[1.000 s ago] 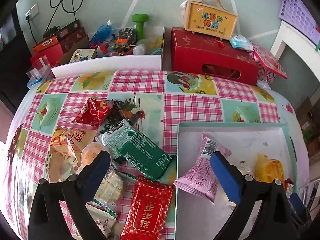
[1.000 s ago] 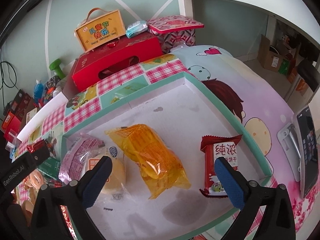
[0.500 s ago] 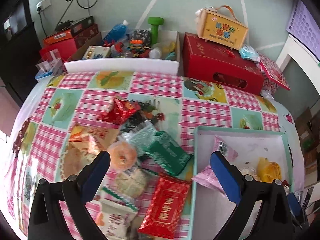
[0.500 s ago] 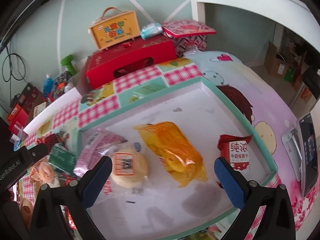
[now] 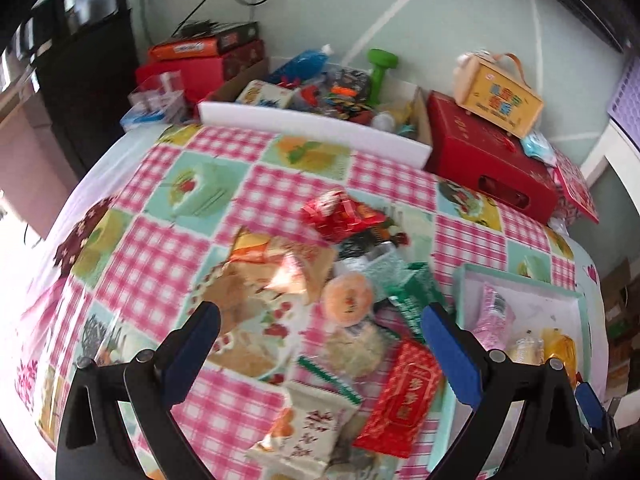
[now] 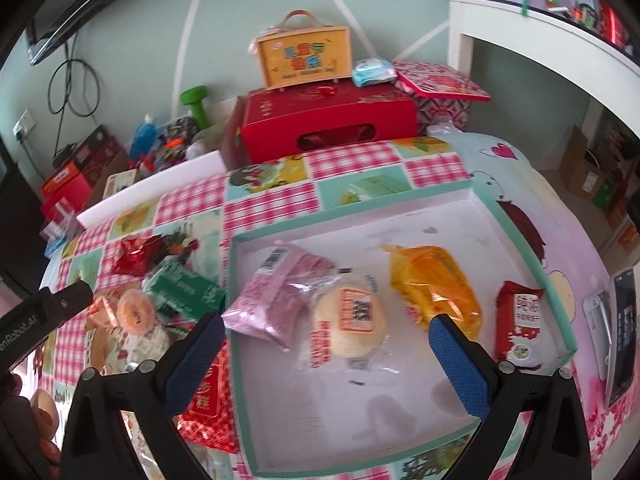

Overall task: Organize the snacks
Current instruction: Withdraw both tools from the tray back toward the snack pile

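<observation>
Grippers left (image 5: 318,344), right (image 6: 328,354): wide, empty | red packet (image 6: 518,320): "纯浓", rest blurred

Tray (image 6: 556,280): ahead of the right hand-held gripper (image 6: 328,364), lying on the tabletop (image 6: 272,204).
In the tray: four packets in a row, leftmost the barcode packet (image 6: 276,296), then the round bun (image 6: 352,320), the long bag (image 6: 436,284), and the biscuit packet (image 6: 518,320) by the right wall.
Loose pile (image 5: 320,280): on the tabletop ahead of the left hand-held gripper (image 5: 320,352), left of the tray.
Gift box (image 6: 328,120): behind the tray, at the tabletop's far edge.
Handled case (image 6: 304,56): on top of the gift box.
Phone (image 6: 622,336): right of the tray.
</observation>
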Action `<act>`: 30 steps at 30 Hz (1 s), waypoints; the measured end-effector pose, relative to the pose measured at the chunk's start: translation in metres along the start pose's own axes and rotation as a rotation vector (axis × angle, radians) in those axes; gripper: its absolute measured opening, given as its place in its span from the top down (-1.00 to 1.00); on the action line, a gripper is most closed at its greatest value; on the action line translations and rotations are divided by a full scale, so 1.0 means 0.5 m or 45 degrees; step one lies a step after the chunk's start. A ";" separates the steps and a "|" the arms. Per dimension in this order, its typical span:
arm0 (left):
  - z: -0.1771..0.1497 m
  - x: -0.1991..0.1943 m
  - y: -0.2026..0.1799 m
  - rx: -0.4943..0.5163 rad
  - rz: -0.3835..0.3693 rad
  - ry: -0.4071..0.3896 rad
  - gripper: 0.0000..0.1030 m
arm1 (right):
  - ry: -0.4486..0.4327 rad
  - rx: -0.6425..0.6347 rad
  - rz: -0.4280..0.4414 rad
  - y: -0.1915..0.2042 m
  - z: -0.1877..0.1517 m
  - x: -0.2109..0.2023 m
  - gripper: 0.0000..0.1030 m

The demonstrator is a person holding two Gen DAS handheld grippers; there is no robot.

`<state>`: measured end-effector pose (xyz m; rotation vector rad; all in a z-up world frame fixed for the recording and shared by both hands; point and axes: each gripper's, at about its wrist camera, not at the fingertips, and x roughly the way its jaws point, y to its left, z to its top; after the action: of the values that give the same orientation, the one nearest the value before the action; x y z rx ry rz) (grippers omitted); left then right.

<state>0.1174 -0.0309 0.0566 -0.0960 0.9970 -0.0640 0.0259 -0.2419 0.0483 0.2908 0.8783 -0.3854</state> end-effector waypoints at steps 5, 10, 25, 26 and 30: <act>0.001 0.000 0.058 -0.037 0.071 0.005 -0.94 | -0.010 -0.086 0.050 0.055 -0.008 -0.010 -1.00; -0.007 0.005 0.101 -0.075 0.095 0.030 -0.94 | 0.019 -0.176 0.131 0.115 -0.028 -0.010 -1.00; -0.080 0.075 0.124 -0.112 0.027 0.238 -0.94 | 0.227 -0.245 0.218 0.181 -0.104 0.049 -0.81; -0.084 0.080 0.125 -0.115 0.028 0.254 -0.94 | 0.243 -0.246 0.221 0.182 -0.109 0.054 -0.81; -0.097 0.089 0.131 -0.141 0.010 0.292 -0.94 | 0.264 -0.255 0.185 0.179 -0.116 0.065 -0.78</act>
<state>0.1014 0.0275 -0.0142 -0.1897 1.2298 -0.0125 0.0444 -0.1454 -0.0049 0.2101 1.0840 -0.1320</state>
